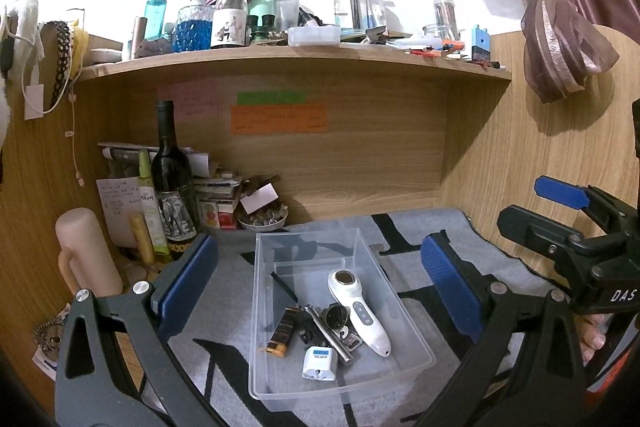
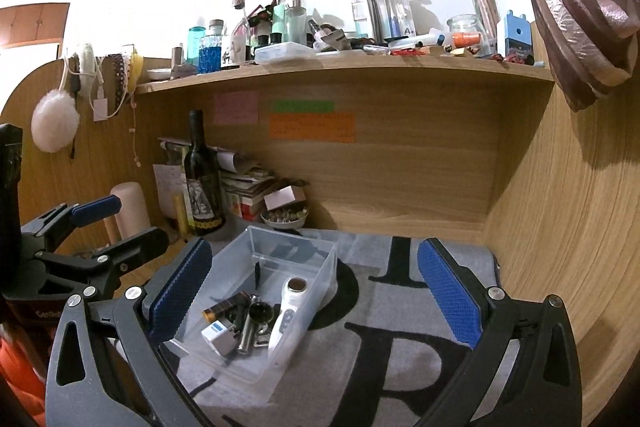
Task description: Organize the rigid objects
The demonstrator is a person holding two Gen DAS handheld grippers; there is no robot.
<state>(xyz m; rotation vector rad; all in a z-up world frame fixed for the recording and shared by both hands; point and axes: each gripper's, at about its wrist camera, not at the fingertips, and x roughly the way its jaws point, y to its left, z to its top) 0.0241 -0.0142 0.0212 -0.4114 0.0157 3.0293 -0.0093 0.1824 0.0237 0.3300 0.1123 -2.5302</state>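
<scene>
My right gripper [image 2: 316, 291] hangs wide open, empty, above grey mat [image 2: 400, 339]. Clear bin [image 2: 316, 291] on mat left of centre, holding white massager [image 2: 286, 319], plug adapter [image 2: 218, 335], lighter [image 2: 224, 307], metal tube [image 2: 248, 335]. Wine bottle [image 2: 202, 175] behind bin. My left gripper [image 2: 116, 223] left of bin, open.

Both wrist views look forward and slightly down at the clear bin [image 1: 340, 311] from close by, the left camera squarely before it, the right camera set to its right. Both share the bin, the wine bottle [image 2: 202, 173] behind it, and the shelf [image 1: 296, 61] above
</scene>
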